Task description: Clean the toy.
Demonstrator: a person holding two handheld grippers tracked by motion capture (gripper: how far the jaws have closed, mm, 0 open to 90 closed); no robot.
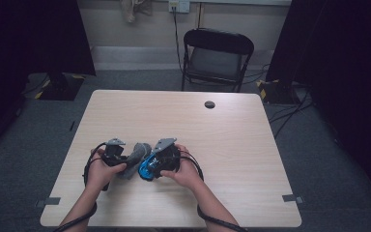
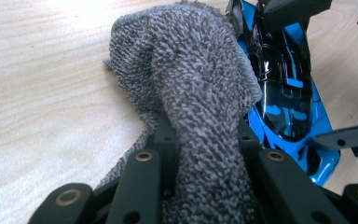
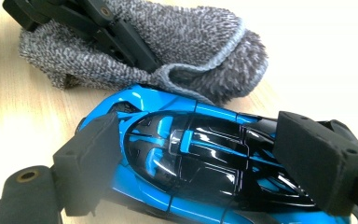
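One blue toy car (image 3: pixel 191 168) sits near the front of the table (image 1: pixel 222 130), pinched across its length between the padded jaws of the right gripper (image 3: pixel 200 168). Its glossy shell looks hard, light and slippery, so the pads likely serve best at nose and tail. One grey cloth (image 2: pixel 191 84), soft and limp, is clamped in the left gripper (image 2: pixel 203 154) and touches the car's side.

Looked like a recording lab: bare wooden table (image 1: pixel 183 116), black folding chair (image 1: pixel 216 58), dark curtains (image 1: pixel 338 58), taped cables (image 1: pixel 285 104) on grey carpet (image 1: pixel 38 130).
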